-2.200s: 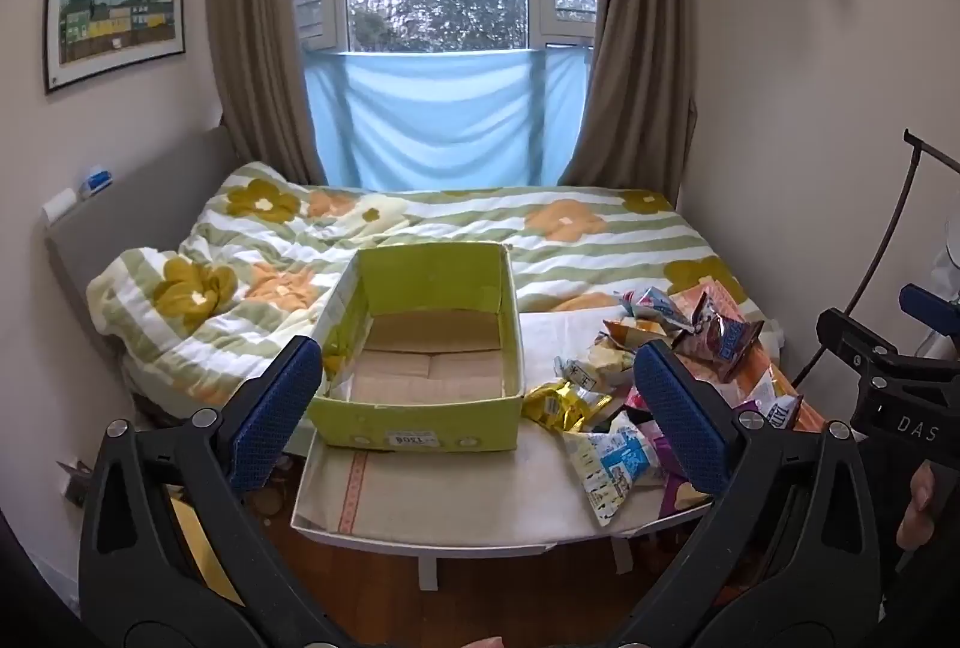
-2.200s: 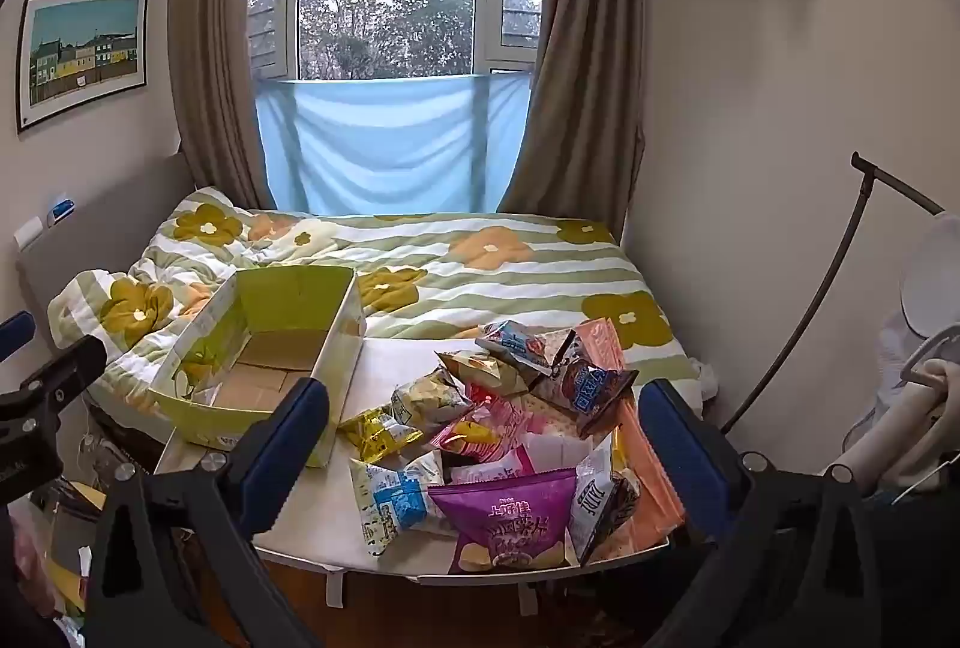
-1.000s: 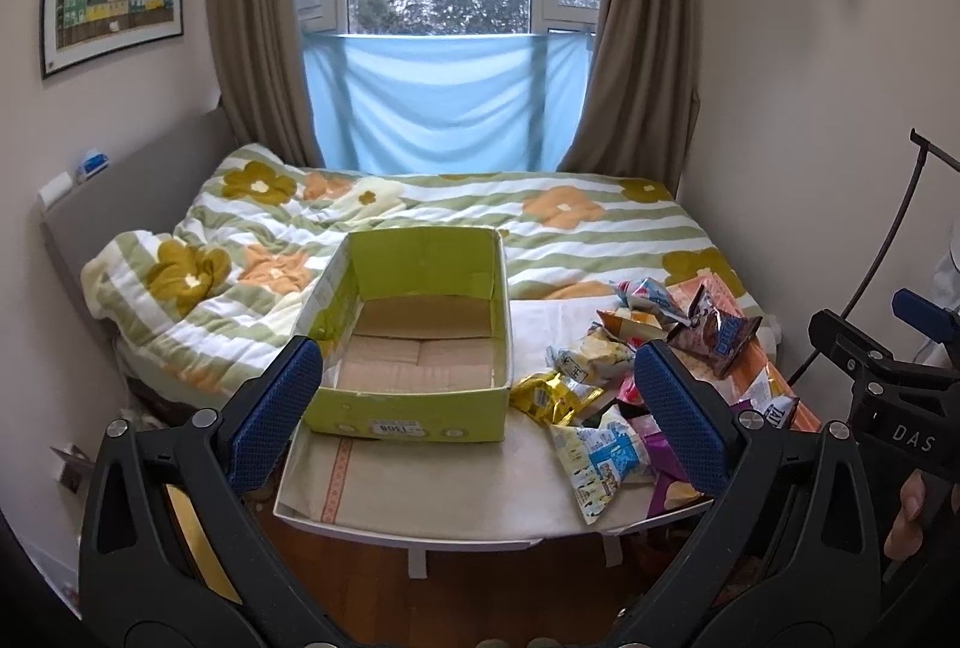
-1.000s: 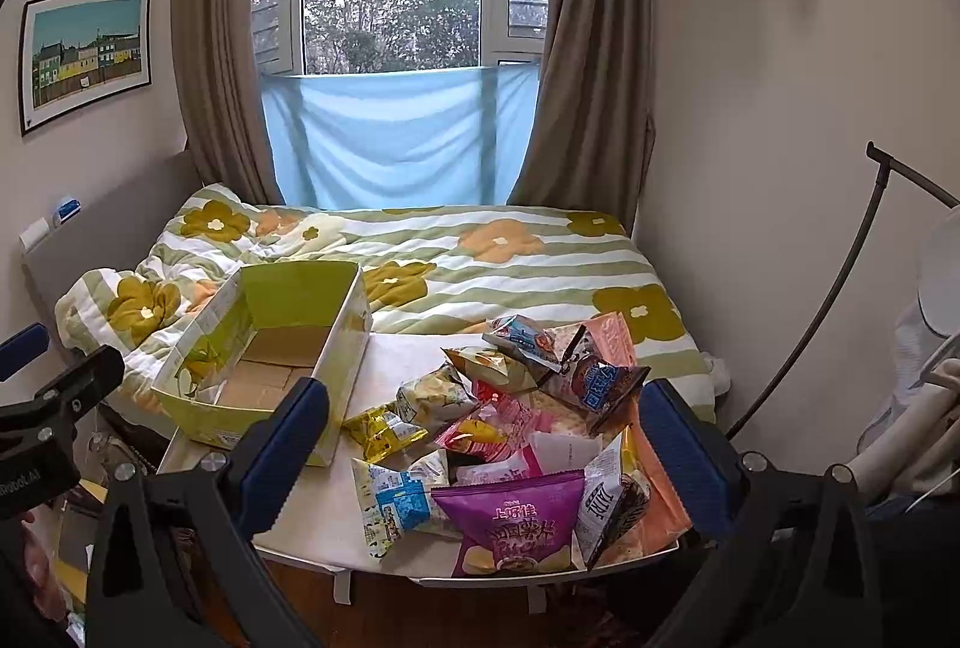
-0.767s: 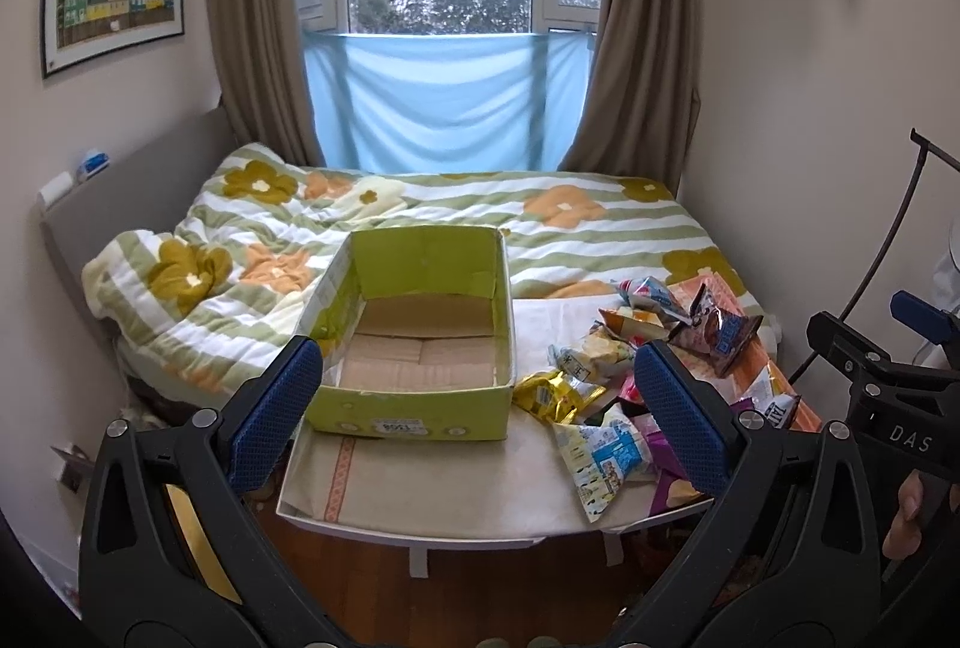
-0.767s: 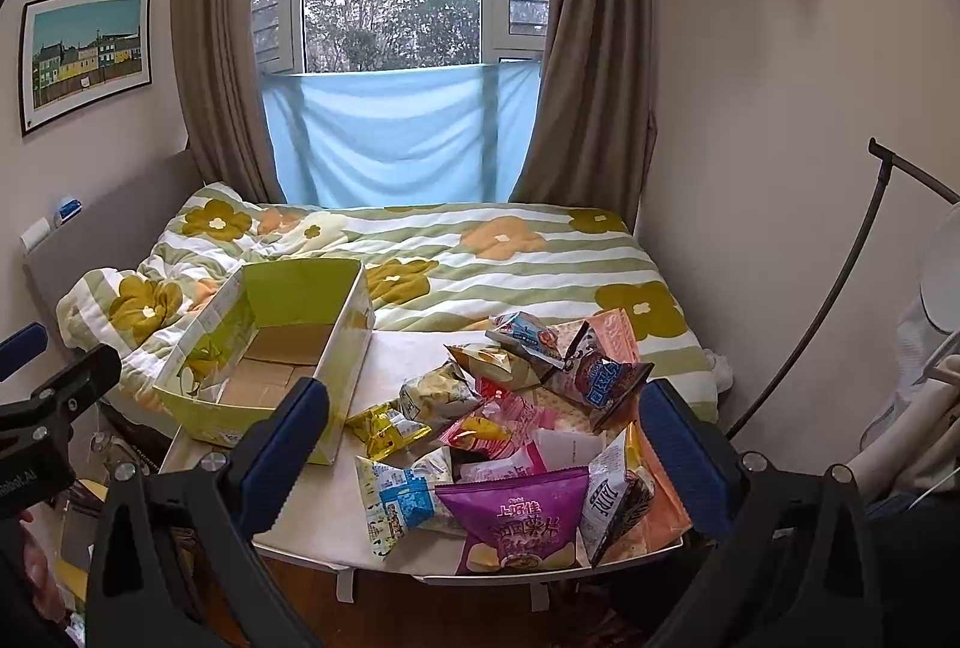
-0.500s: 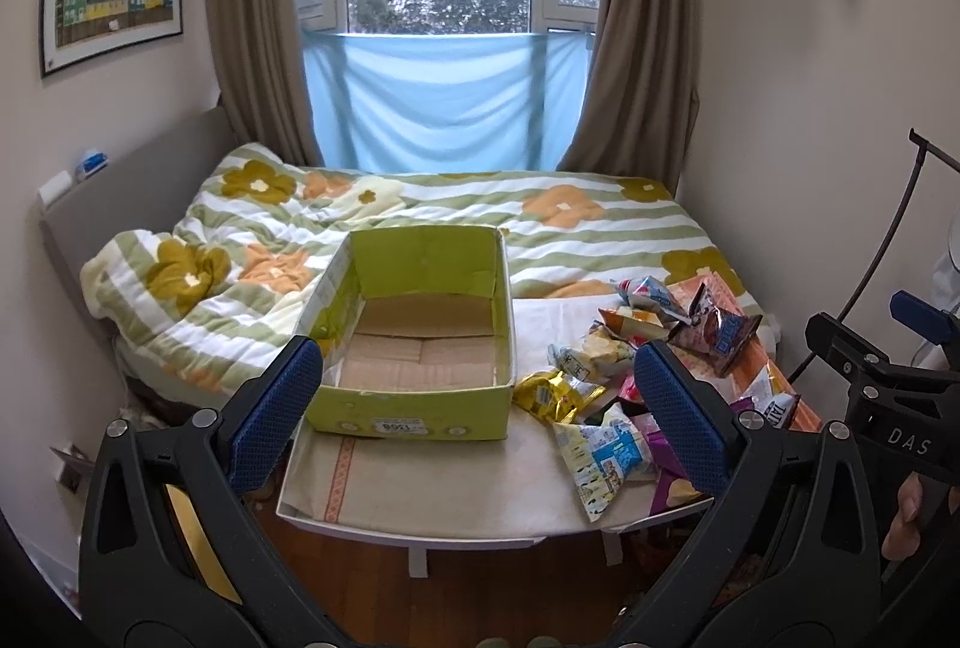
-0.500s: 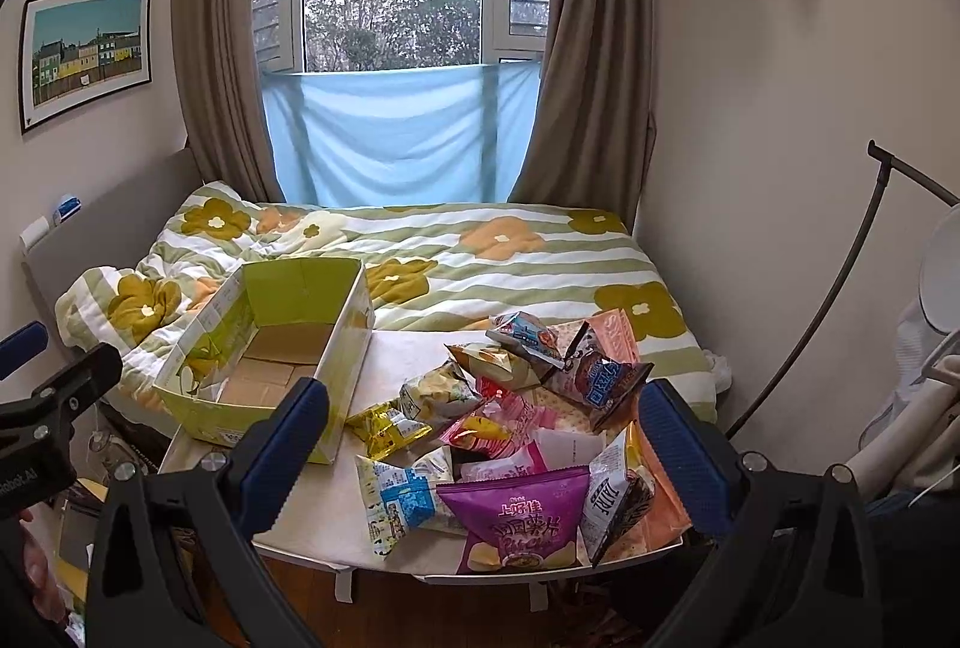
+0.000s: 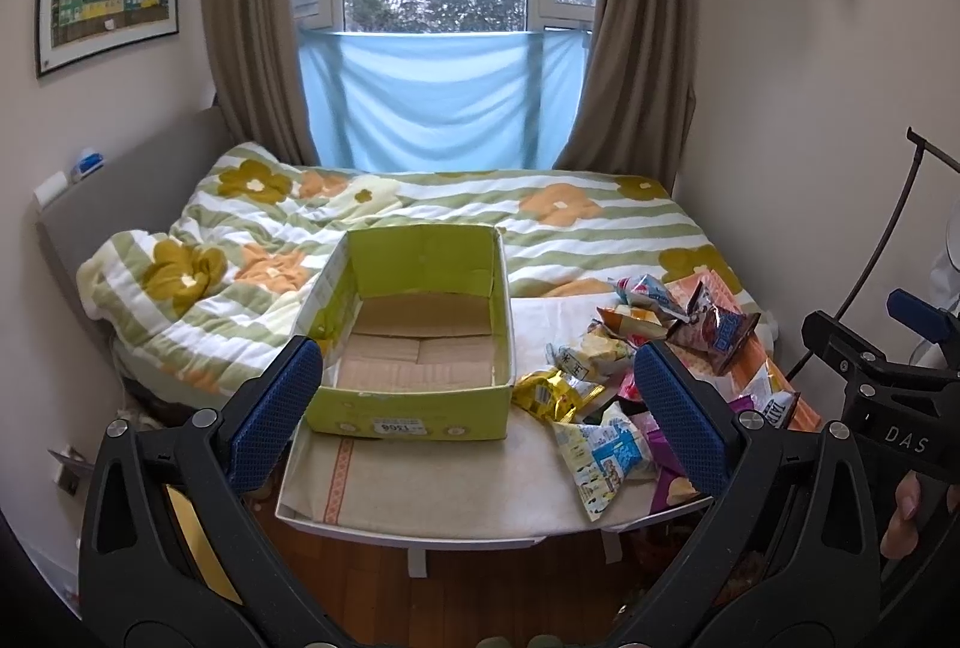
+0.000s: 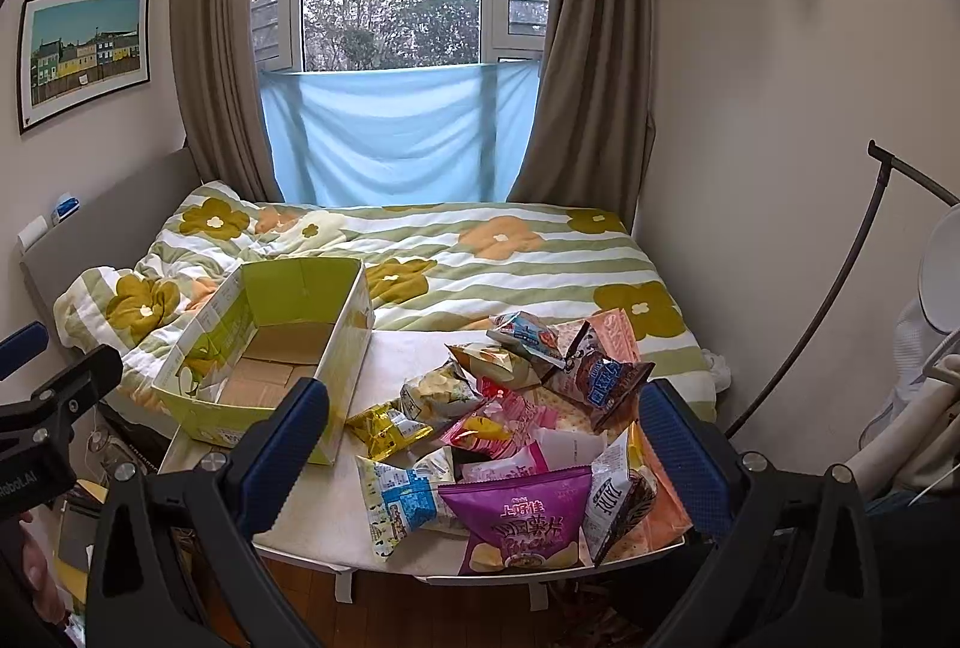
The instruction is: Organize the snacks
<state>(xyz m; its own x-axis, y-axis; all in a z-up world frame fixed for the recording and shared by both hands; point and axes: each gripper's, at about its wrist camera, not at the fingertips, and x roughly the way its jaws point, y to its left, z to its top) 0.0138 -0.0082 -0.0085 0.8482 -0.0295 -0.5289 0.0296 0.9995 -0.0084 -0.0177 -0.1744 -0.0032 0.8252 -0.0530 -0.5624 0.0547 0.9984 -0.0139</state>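
Observation:
An empty yellow-green cardboard box [image 9: 420,396] stands on the left of a small white table [image 9: 432,492]; it also shows in the right wrist view [image 10: 264,348]. A pile of snack bags [image 10: 510,420] lies on the table's right half, with a purple chip bag [image 10: 516,516] and a blue-white bag [image 10: 396,498] at the front; the pile also shows in the left wrist view [image 9: 630,366]. My left gripper [image 9: 477,408] is open and empty, short of the table in front of the box. My right gripper [image 10: 483,438] is open and empty, in front of the pile.
A bed with a flowered striped quilt [image 9: 456,222] lies right behind the table. A wall is at the right, with a black curved stand [image 10: 840,288] and a white fan [image 10: 936,276]. Wooden floor [image 9: 480,582] is under the table.
Both views have shifted only slightly; the table and box sit a touch farther than 2.2 s ago. Both grippers stay open and empty.

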